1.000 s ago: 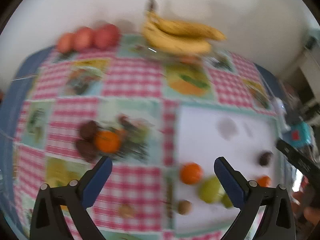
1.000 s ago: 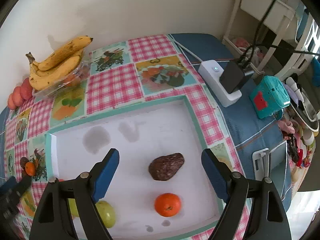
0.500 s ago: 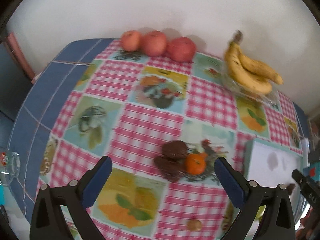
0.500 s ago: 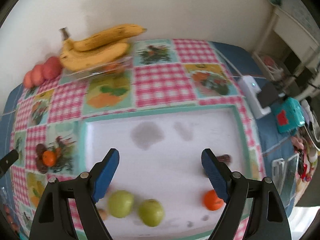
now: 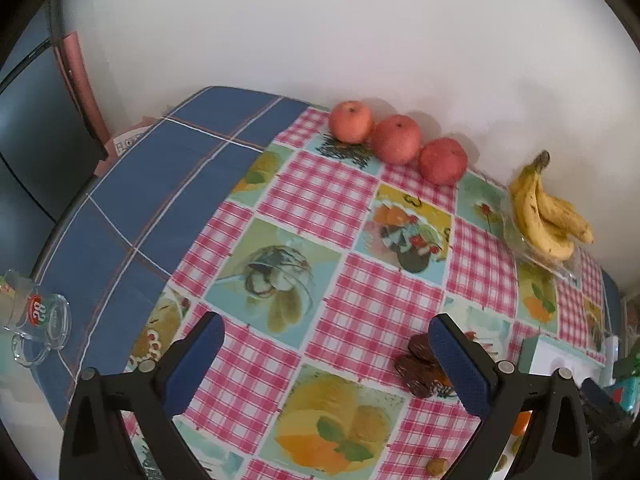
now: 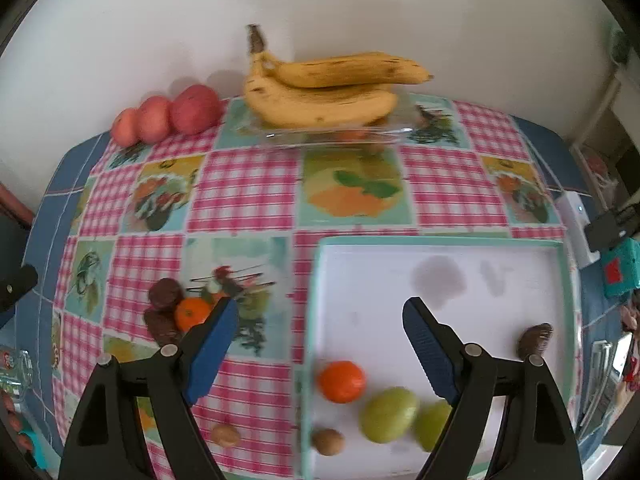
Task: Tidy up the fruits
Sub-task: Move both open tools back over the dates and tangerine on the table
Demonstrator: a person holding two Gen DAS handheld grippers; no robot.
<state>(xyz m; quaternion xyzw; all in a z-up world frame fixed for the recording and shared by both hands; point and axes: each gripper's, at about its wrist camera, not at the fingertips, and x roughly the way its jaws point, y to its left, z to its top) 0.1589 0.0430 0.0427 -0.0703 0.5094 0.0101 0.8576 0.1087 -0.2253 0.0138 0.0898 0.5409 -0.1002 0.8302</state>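
The white rectangular tray with a teal rim [image 6: 440, 240] already carries an orange mandarin [image 6: 341, 381], two green round fruits [image 6: 388, 414], a brown nut [image 6: 328, 441] and a dark brown wrinkled fruit [image 6: 534, 338], which suggests it is the collection point. A second mandarin [image 6: 191, 313] with two dark fruits [image 6: 164, 292] lies on the cloth left of the tray, near the right gripper [image 6: 320, 344], whose jaws stand apart and empty; the left gripper [image 5: 326, 360] jaws are likewise apart. The surface wears a pink-checked fruit-print cloth [image 6: 248, 192] over blue fabric, with three red apples [image 5: 396, 139] and a yellow banana bunch [image 6: 324, 88] on a clear glass dish along a plain white wall.
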